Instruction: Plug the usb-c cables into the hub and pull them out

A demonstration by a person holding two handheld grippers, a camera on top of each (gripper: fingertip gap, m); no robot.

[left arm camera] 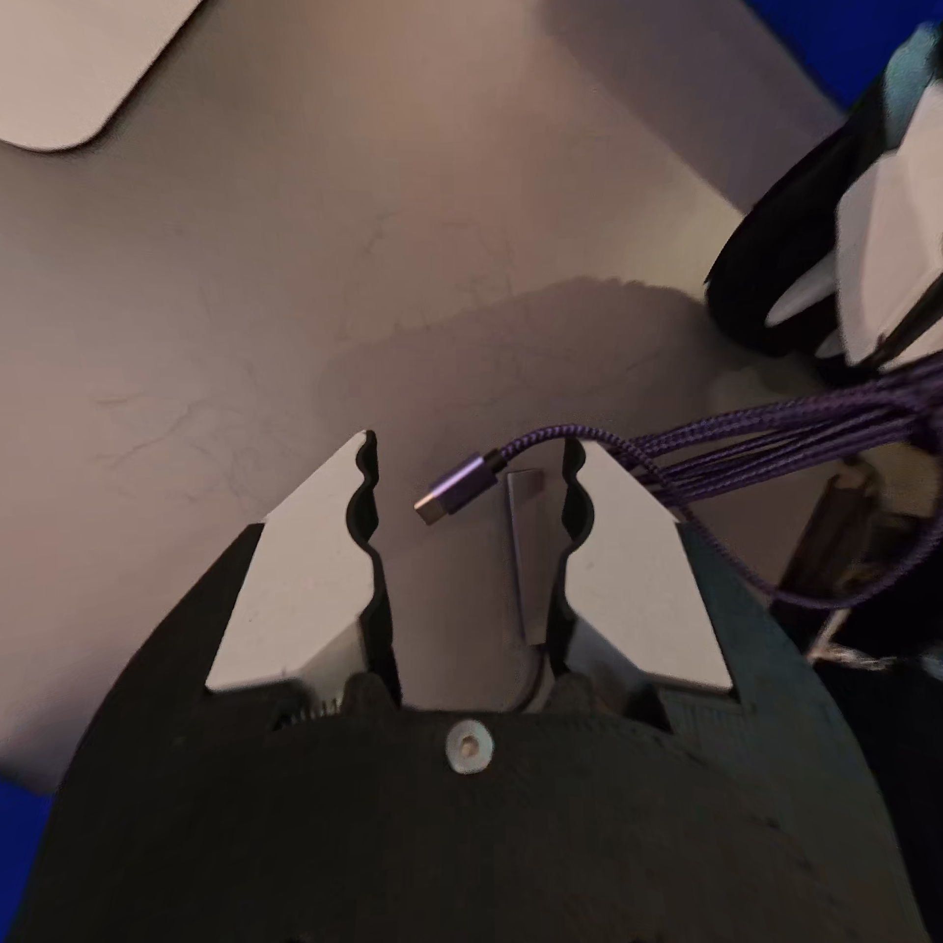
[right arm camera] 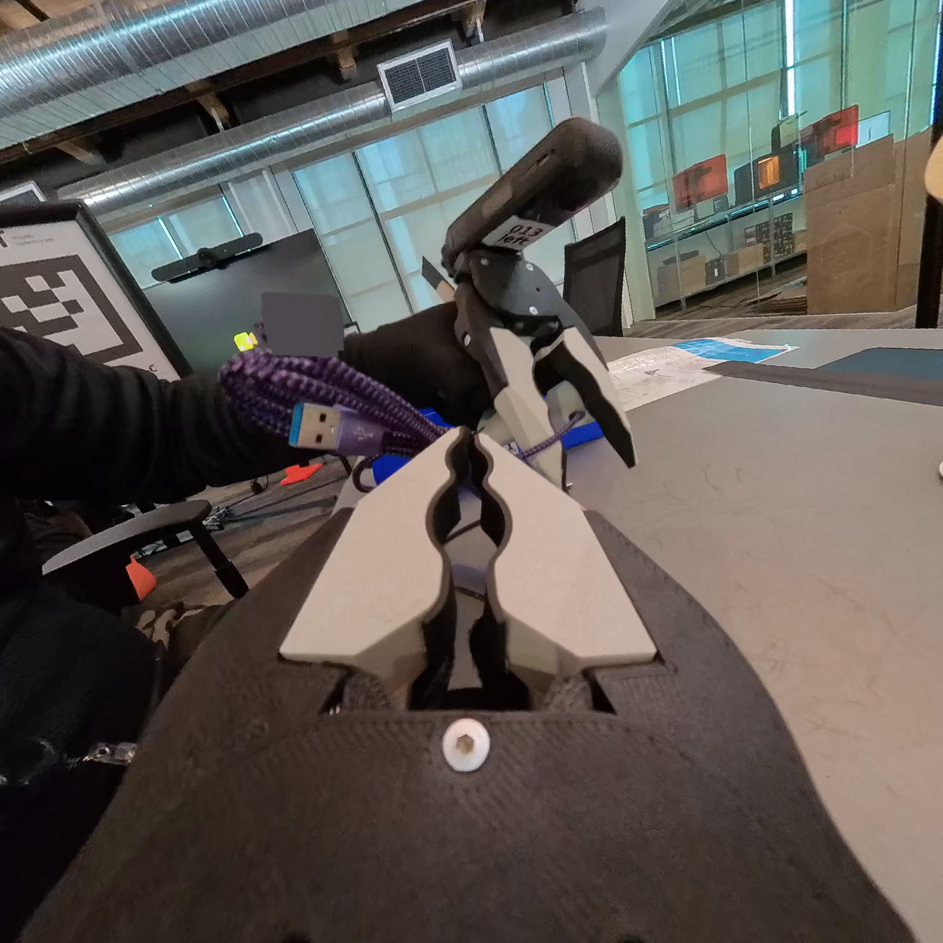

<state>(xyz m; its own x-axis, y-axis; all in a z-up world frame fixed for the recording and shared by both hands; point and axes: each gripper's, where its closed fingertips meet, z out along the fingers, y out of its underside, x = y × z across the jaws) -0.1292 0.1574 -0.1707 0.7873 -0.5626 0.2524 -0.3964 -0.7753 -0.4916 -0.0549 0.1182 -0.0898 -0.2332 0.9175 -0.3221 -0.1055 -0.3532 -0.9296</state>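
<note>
Far left on the worktop, a pale sheet: well apart, no concern.

Next, left tongs, spread wide and gripping nothing, poised over the grey surface. Between the spread fingers, hanging in the air, the usb-c plug, tip tilted down and leftward. Just right of it, lying flat against the inner side of the right finger, a slim grey slab, judged to be the hub, with no cable seated in it.

Main risk here: plug aimed away from the hub, so closing now likely to catch it askew, or to nip the hub edge instead. Also loose and unpinned, that hub: liable to slide under any push.

Further right, the purple cable bundle, draped over the finger; possible snag on withdrawal.

Rightmost, right tongs, closed near the tips on that bundle, though exact contact hidden. Beside them a blue usb-a plug, dangling free. Slack strands apt to slip, swinging the usb-c end off target.
</note>
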